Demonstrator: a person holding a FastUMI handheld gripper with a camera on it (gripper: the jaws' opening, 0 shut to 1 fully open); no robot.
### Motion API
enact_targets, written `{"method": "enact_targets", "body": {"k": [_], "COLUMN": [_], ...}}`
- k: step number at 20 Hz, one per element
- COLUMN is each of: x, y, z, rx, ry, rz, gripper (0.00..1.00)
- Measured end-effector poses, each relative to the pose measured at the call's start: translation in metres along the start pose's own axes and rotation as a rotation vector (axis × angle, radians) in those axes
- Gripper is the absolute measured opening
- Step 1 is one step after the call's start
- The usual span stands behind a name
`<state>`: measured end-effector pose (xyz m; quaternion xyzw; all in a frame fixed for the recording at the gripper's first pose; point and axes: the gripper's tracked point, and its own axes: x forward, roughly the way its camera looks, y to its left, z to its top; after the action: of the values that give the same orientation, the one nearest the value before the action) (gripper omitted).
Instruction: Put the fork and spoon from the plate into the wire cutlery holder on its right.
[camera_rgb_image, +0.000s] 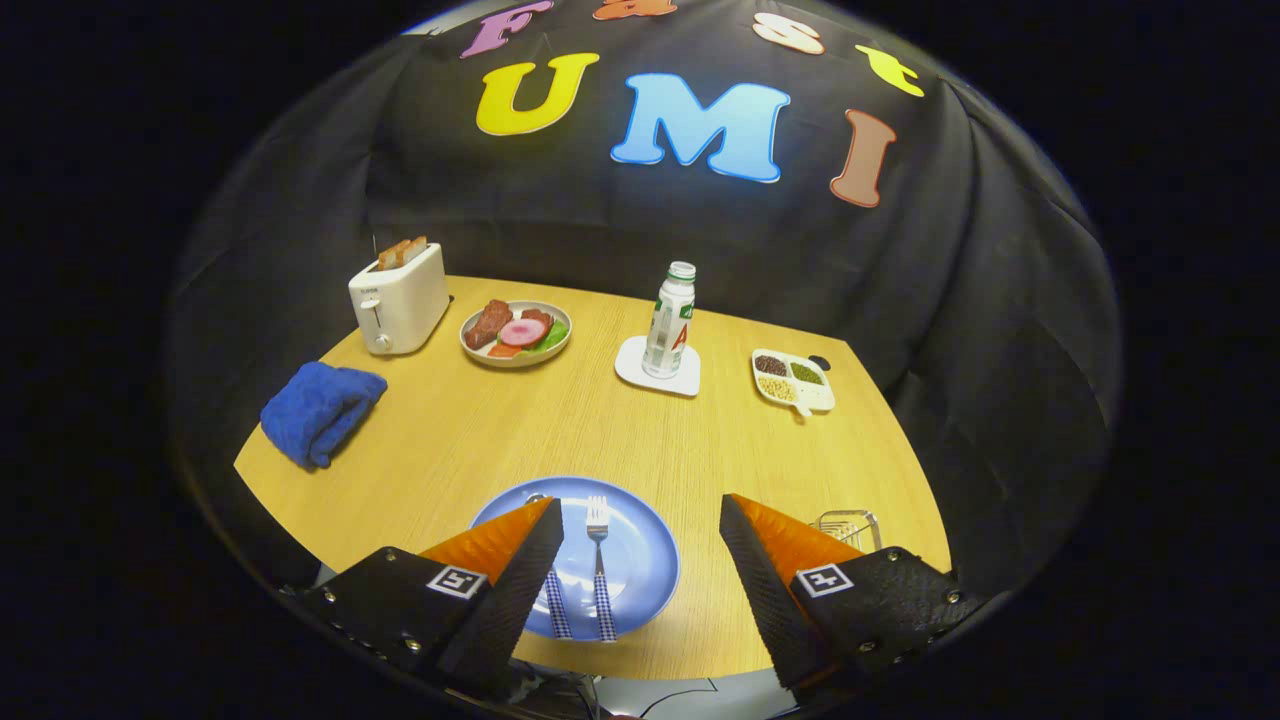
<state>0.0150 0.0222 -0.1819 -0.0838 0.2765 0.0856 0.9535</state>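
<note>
A blue plate (640, 560) lies on the wooden table near its front edge, below and between my fingers. On it a fork (599, 560) with a checked handle lies with its tines pointing away. Beside it on the left lies the spoon (553, 600), also checked at the handle, its bowl mostly hidden behind my left finger. The wire cutlery holder (848, 527) stands to the plate's right, partly behind my right finger. My gripper (640, 510) hangs above the plate, open, with nothing between its fingers.
Farther back on the table (500, 430) are a white toaster (398, 297) with toast, a plate of food (516, 332), a bottle (670, 320) on a white coaster, and a divided snack dish (793, 380). A folded blue cloth (320, 410) lies at the left.
</note>
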Motion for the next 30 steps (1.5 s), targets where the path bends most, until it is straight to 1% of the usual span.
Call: {"method": "enact_targets", "body": {"k": [6,7,8,9,11,13,14,15,17,20,24,27,28,29,30], "x": [0.029,0.032,0.036,0.038,0.044,0.048,0.049,0.047,0.055,0.058,0.062,0.061,0.066,0.047,0.067], "y": [0.003,0.005,0.01,0.013,0.013,0.014,0.019,0.017,0.015,0.019,0.019,0.019,0.023,0.021,0.019], "z": [-0.049,-0.059,-0.066,-0.073,-0.086,-0.098,-0.1,-0.1,-0.109,-0.114,-0.129,-0.135,-0.138,-0.121,-0.133], "rx": [-0.086,-0.096,-0.104,-0.118,-0.148,-0.149,-0.136,-0.136,-0.128,-0.13,-0.182,-0.179,-0.168,-0.166,-0.17], "ry": [0.166,0.199,0.228,0.257,0.305,0.35,0.363,0.383,0.411,0.442,0.507,0.549,0.547,0.58,0.58], "rz": [0.025,0.037,0.058,0.069,0.068,0.07,0.089,0.072,0.076,0.087,0.085,0.087,0.104,0.087,0.093], "gripper": [0.94,0.89,0.88,0.83,0.77,0.77,0.77,0.77,0.44,0.44,0.44,0.44,0.44,0.26,0.08]}}
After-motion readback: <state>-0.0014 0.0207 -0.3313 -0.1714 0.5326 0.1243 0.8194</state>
